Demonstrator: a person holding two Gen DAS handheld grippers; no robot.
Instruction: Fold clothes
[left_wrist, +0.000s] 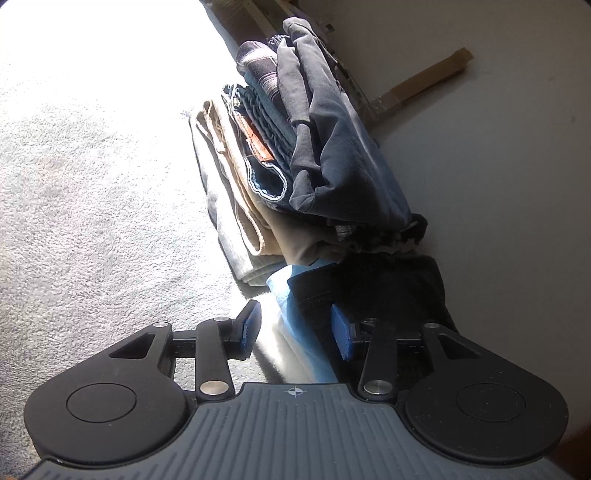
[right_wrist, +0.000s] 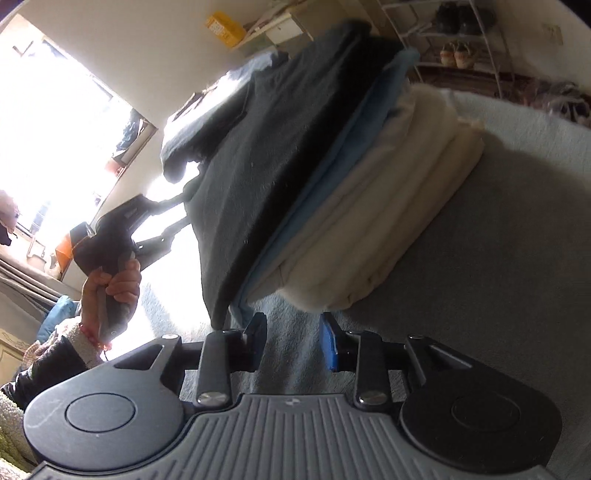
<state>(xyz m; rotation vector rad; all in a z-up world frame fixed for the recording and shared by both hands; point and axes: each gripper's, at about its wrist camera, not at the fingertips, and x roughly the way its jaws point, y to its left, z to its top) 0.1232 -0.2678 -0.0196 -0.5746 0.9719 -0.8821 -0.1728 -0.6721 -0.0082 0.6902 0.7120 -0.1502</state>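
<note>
Left gripper spread wide over bright carpet, nothing between its pads, nosed up against the near folded stack, its dark top garment above blue and cream layers; second folded pile beyond. Right gripper also wide and empty, just short of that near stack's edge.

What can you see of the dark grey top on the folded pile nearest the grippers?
The dark grey knit top lies flat as the uppermost layer of a folded stack, over a black layer, a light blue garment and cream fabric on grey carpet. Its near edge overhangs the pile; neither gripper holds it.
</note>
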